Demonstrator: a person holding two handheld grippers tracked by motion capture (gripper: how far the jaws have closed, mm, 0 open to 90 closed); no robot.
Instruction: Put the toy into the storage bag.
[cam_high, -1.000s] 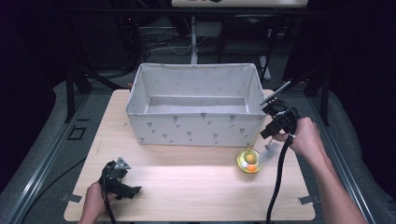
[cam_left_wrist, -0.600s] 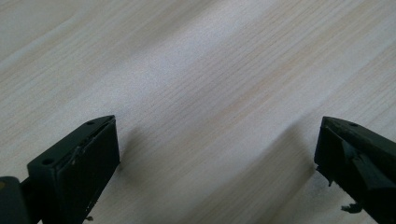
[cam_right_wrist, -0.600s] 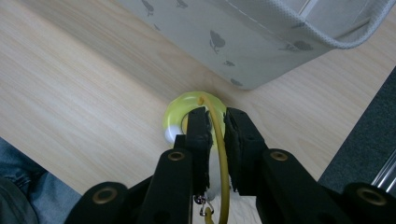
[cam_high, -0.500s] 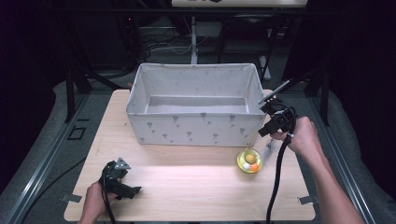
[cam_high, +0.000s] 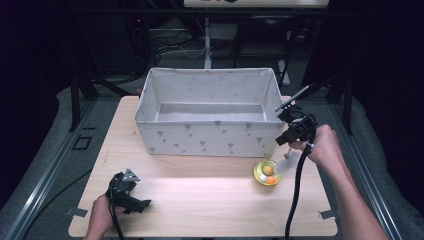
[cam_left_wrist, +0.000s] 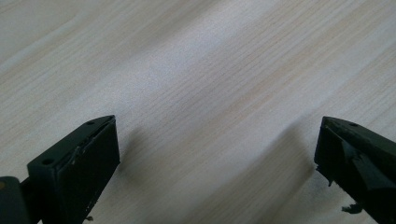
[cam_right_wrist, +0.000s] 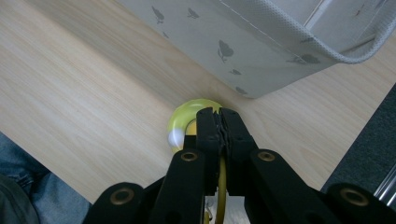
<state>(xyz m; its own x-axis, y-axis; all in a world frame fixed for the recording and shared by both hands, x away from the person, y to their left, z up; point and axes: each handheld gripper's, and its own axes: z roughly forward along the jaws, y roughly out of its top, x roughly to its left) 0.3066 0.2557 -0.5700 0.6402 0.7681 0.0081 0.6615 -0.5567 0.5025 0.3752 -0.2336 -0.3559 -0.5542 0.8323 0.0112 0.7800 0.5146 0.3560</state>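
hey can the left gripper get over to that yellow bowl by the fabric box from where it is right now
Probably yes. The left gripper sits open at the near left of the table, and only bare wood lies between it and the yellow bowl. The right gripper, shut, hangs just above the bowl, so the two could crowd each other.

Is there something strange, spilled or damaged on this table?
Nothing is spilled or broken. One small thing: the yellow ring lies alone near the fabric bin's front right corner. The right gripper hovers above it, jaws closed with nothing visibly held.
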